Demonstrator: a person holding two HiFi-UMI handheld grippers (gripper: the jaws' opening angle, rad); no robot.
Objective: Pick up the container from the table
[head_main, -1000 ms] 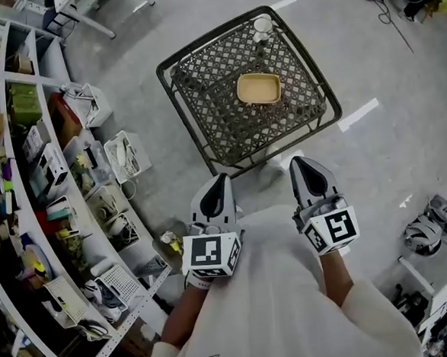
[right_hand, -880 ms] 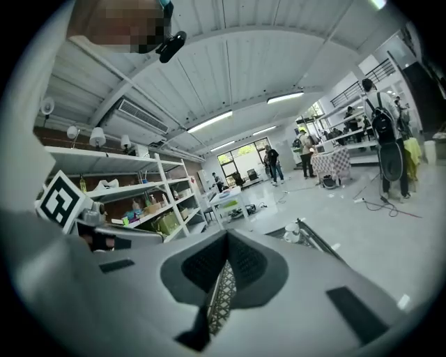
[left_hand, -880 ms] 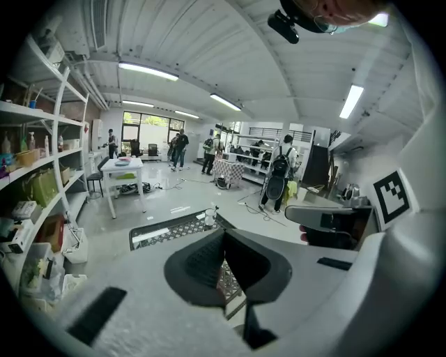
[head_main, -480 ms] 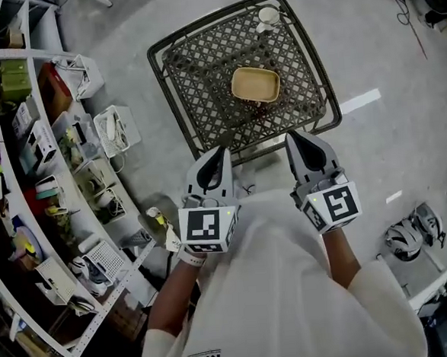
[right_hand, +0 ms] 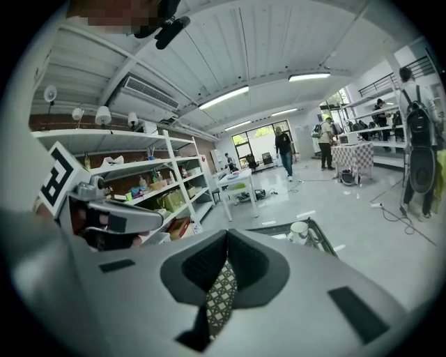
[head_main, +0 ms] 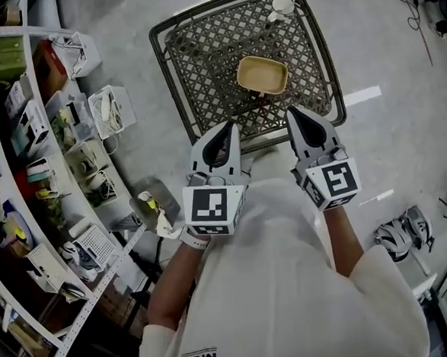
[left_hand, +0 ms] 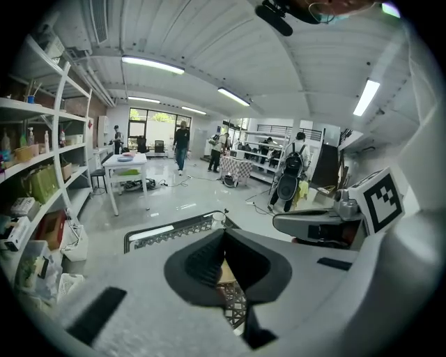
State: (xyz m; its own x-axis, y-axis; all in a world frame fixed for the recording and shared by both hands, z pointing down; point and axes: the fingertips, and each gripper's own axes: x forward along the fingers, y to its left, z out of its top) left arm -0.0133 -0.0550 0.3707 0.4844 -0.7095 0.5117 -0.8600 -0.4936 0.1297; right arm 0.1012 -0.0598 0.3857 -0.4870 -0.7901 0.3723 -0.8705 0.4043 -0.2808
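Left tongs (head_main: pixel 222 130) and right tongs (head_main: pixel 296 115) side by side over the near edge of the table (head_main: pixel 201 76). Ahead of them, on the table, a container (head_main: pixel 262 75), nearer the right tongs. Beyond it, at the far corner, a cup (head_main: pixel 281 8). Well left of the left tongs, shelves (head_main: pixel 23 150).

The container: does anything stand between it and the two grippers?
Nothing visible does. Only bare table lies between the container and the left gripper and right gripper; the cup stands beyond, at the far corner.
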